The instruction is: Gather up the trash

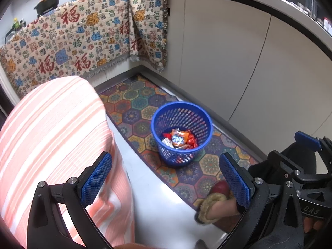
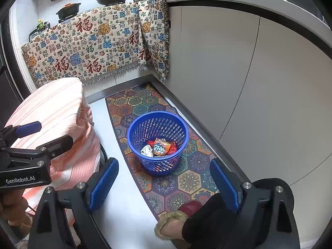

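- Kitchen floor of pale grey tile carries a hexagon-patterned rug running beside white cabinets.
- A blue mesh basket stands upright on the rug, with crumpled snack wrappers lying in its bottom.
- The left gripper has its pads wide apart, holding nothing.
- The right gripper is likewise spread and empty.
- A striped cloth-covered worktop sits left of the basket.
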`<state>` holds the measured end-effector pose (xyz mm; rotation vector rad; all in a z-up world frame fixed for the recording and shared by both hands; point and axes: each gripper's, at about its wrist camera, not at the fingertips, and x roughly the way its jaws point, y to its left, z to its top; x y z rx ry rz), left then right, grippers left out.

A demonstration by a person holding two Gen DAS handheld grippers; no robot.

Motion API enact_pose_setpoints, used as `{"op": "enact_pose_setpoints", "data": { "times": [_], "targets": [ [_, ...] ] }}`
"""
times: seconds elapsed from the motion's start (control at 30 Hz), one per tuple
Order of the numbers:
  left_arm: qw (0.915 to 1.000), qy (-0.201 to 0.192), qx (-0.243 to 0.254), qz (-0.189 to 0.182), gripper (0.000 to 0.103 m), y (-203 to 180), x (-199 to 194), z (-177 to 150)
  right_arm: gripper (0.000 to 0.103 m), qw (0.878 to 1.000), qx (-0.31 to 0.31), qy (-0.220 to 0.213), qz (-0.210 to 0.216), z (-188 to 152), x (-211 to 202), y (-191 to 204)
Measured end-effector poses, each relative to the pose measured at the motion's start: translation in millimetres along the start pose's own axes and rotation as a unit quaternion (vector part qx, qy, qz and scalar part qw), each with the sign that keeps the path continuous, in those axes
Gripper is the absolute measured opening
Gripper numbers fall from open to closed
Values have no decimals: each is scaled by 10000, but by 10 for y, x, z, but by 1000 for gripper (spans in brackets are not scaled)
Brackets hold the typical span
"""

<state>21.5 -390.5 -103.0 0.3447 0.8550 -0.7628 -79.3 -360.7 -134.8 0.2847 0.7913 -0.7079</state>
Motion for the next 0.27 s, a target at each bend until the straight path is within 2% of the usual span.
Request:
{"op": "enact_pose_setpoints", "data": {
  "times": [0.27],
  "targets": [
    [9997, -230, 63, -54, 102, -15, -70, -20, 91, 10000, 34, 24, -31, 3, 39, -40]
  ]
}}
